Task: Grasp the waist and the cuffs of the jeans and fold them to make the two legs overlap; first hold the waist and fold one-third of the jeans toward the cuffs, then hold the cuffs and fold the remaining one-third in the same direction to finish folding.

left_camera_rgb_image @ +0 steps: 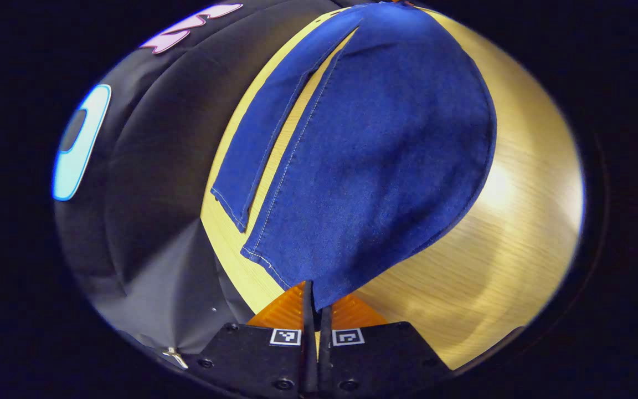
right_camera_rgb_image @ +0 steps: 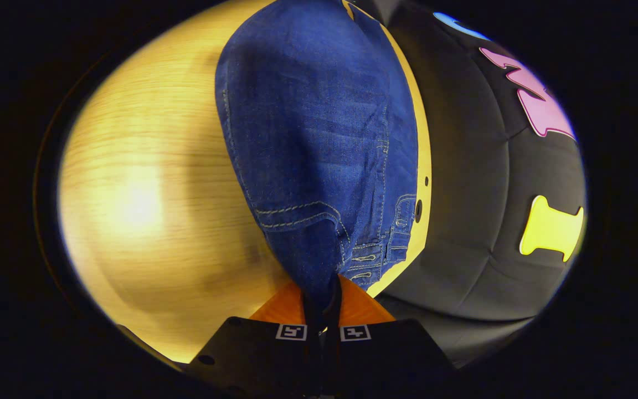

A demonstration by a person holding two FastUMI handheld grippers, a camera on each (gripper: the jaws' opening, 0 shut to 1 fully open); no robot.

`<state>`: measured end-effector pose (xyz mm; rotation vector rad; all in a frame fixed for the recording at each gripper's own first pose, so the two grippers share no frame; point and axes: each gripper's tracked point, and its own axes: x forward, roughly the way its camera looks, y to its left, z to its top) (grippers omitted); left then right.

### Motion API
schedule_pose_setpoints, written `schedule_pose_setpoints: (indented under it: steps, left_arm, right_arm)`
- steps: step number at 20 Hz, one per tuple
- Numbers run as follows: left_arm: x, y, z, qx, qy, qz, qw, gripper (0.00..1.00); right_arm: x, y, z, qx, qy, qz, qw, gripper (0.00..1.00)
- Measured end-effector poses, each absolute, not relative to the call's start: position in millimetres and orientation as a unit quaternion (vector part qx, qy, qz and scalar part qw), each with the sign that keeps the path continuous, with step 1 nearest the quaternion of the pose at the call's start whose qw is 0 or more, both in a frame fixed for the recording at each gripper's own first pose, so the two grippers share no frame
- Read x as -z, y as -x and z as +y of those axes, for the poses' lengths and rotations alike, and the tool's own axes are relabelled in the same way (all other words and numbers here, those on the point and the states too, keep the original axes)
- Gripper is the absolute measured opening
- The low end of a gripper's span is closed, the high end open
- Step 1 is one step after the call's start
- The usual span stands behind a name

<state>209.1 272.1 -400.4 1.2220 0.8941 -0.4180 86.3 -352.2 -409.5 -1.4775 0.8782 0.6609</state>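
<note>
Dark blue jeans [left_camera_rgb_image: 374, 160] lie on a light wooden table [left_camera_rgb_image: 513, 233]. In the left gripper view my left gripper [left_camera_rgb_image: 315, 302] is shut on the cuff of the nearer leg, which rises off the table toward the camera. The other leg [left_camera_rgb_image: 258, 149] lies flat along the table's far edge. In the right gripper view my right gripper [right_camera_rgb_image: 322, 299] is shut on the waist of the jeans [right_camera_rgb_image: 319, 138], near a pocket seam and belt loops [right_camera_rgb_image: 385, 249]. The denim drapes up over both fingers and hides their tips.
The black cloth wall [left_camera_rgb_image: 147, 166] hangs just past the table's edge beside the jeans. Bare wood [right_camera_rgb_image: 147, 221] spreads on the other side of the jeans, with a bright glare spot. Two small holes [right_camera_rgb_image: 420, 208] sit in the table edge near the waist.
</note>
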Motion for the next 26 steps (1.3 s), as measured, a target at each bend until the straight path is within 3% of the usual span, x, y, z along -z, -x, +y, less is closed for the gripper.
schedule_pose_setpoints:
  steps: [4,5,9,15,18,23,26]
  left_arm:
    - [398.6,-209.3,269.1,0.177,-0.494,0.436,0.731,0.09]
    - [394.5,-211.1,269.3,0.172,-0.468,0.455,0.738,0.06]
    - [368.6,-235.6,255.6,0.133,-0.363,0.470,0.794,0.06]
    - [288.4,-295.9,231.2,0.065,-0.201,0.469,0.858,0.06]
    - [250.6,-319.4,225.7,0.038,-0.142,0.476,0.867,0.06]
    - [189.2,-359.2,231.0,-0.001,0.019,0.497,0.867,0.06]
    - [152.2,-374.2,236.6,-0.017,0.025,0.506,0.862,0.08]
  right_arm:
    - [387.2,-92.2,-351.3,-0.271,0.627,0.388,0.618,0.07]
    - [380.6,-96.0,-350.8,-0.271,0.625,0.389,0.620,0.07]
    - [350.8,-123.6,-346.0,-0.264,0.609,0.398,0.633,0.07]
    - [325.0,-194.1,-333.2,-0.232,0.512,0.445,0.697,0.06]
    - [330.4,-241.7,-333.5,-0.208,0.469,0.468,0.720,0.07]
    - [365.1,-274.6,-341.8,-0.128,0.308,0.568,0.753,0.07]
    - [391.2,-295.1,-347.8,-0.086,0.246,0.587,0.766,0.10]
